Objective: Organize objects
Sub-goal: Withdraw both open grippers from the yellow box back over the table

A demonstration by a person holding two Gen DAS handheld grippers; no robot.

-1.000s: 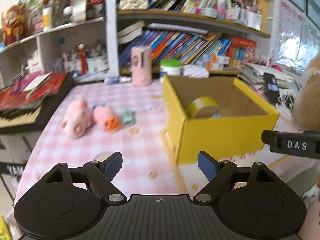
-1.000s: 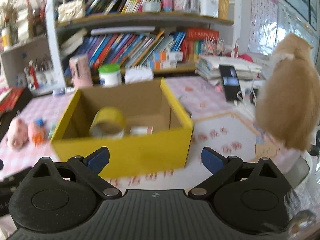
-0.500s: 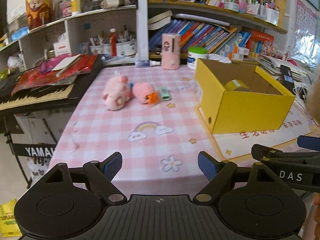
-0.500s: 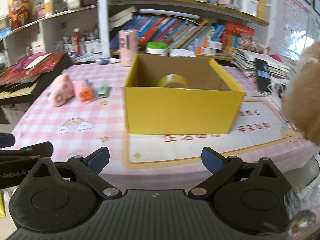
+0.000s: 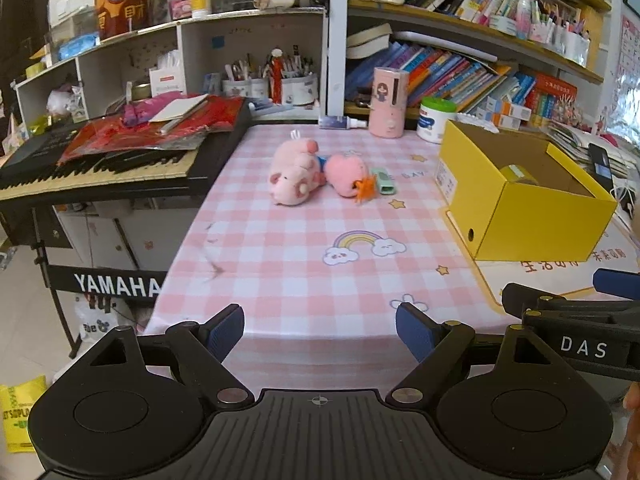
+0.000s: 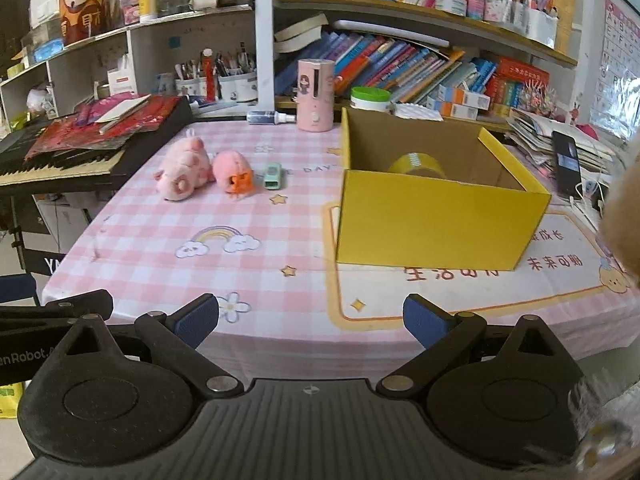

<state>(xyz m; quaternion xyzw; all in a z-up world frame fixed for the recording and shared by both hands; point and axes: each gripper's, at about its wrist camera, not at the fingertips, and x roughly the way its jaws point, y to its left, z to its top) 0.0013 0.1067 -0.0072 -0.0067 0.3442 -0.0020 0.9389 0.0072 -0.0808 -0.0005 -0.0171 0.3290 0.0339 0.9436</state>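
Note:
An open yellow box (image 5: 532, 216) (image 6: 436, 220) stands on the pink checked tablecloth (image 5: 304, 248) at the right, with a yellow tape roll (image 5: 518, 174) (image 6: 418, 164) inside. Left of it lie a pink plush pig (image 5: 294, 176) (image 6: 182, 174), a second pink plush with an orange part (image 5: 348, 176) (image 6: 234, 172) and a small green object (image 5: 384, 180) (image 6: 274, 176). My left gripper (image 5: 320, 326) is open and empty at the table's near edge. My right gripper (image 6: 310, 320) is open and empty there too, and shows in the left wrist view (image 5: 580, 320).
A Yamaha keyboard (image 5: 100, 160) piled with red papers stands left of the table. At the back are a pink cylinder (image 5: 388, 102), a green-lidded white jar (image 5: 434, 120), a small bottle (image 5: 340, 122) and shelves of books. A phone (image 6: 566, 162) and an orange furry animal (image 6: 624, 208) are at the right.
Both grippers have pulled back from the box toward the table's near edge, so more of the table shows. Both stay open and empty. Objects on the table have not moved.

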